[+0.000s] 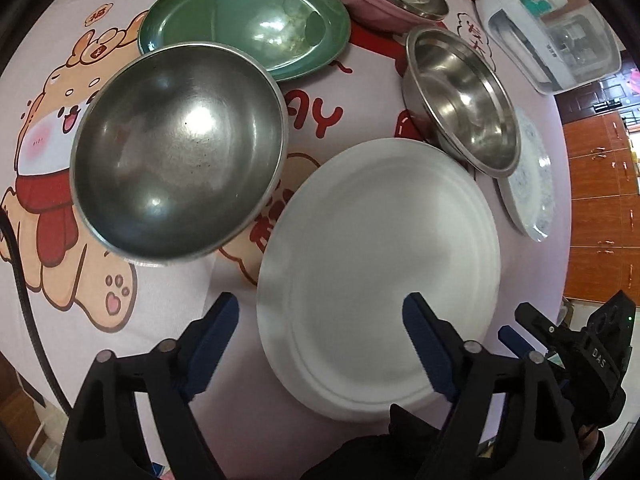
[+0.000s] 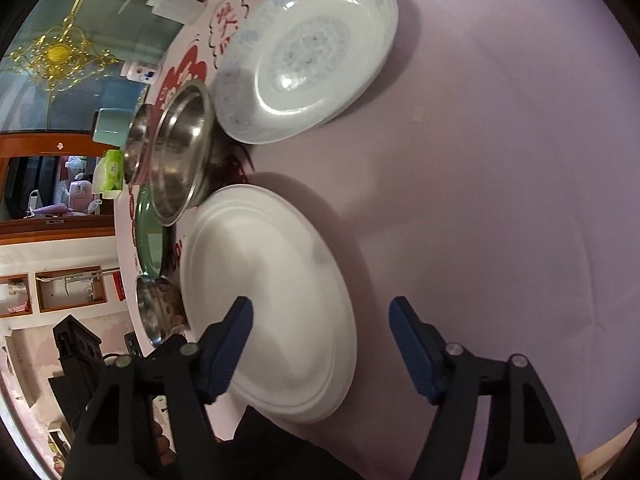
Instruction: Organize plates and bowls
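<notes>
Both claws wide open, empty, left claw (image 1: 320, 340), right claw (image 2: 320, 340), white plate (image 1: 380, 280) between steel bowls (image 1: 180, 152)

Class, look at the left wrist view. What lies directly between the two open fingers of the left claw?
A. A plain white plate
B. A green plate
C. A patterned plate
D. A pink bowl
A: the near rim of the plain white plate sits between the spread fingers of the left claw, while the green plate lies far back on the tablecloth.
</notes>
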Demonstrator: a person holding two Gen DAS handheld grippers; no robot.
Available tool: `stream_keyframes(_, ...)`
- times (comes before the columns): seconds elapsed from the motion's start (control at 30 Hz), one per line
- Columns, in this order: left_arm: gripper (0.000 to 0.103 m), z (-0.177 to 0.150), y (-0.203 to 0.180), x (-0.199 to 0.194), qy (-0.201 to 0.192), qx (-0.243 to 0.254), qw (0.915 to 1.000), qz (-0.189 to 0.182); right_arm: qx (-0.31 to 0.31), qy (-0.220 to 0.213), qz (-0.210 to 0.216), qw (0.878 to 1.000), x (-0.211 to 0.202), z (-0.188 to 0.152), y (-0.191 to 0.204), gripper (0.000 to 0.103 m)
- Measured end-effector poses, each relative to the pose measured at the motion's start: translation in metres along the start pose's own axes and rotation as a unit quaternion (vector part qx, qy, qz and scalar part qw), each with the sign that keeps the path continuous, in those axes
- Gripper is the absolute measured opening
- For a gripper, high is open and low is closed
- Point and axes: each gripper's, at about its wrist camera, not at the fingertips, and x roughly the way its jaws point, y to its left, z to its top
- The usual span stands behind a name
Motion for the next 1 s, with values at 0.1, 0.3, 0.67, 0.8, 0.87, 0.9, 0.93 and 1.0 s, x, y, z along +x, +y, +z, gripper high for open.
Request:
stream_keyframes(0.1,0.069,0.002,-0.002,0.006,0.006,-0.001,1.0,0.007,0.003,0.009,0.0,1.0,0.005,0.007,-0.002,0.056)
stream_keyframes(0.3,0.065,0.008,-0.005,0.014,0.007,0.001,0.9999,0.015,0.001,0.022,0.003,1.0,0.012,0.011,-0.004,0.046)
stream_keyframes(0.67,0.049,0.012,0.004,0.019,0.003,-0.006,0.9994,0.033,0.007,0.031,0.006,0.999,0.02,0.013,-0.006,0.027)
stream_keyframes(0.8,0.043,0.012,0.009,0.022,0.006,-0.01,0.9994,0.034,0.011,0.029,0.007,1.0,0.019,0.013,-0.008,0.022)
stream_keyframes(0.87,0.043,0.012,0.009,0.022,0.007,-0.009,0.9994,0.033,0.013,0.029,0.008,0.999,0.019,0.013,-0.01,0.021)
stream_keyframes(0.9,0.041,0.013,0.009,0.023,0.007,-0.008,0.9993,0.035,0.014,0.028,0.009,0.999,0.019,0.013,-0.011,0.021)
stream_keyframes(0.93,0.038,0.013,0.011,0.023,0.007,-0.005,0.9992,0.038,0.014,0.028,0.009,0.999,0.02,0.013,-0.011,0.021)
stream_keyframes(1.0,0.033,0.014,0.012,0.024,0.007,-0.004,0.9989,0.046,0.013,0.026,0.009,1.0,0.019,0.012,-0.01,0.021)
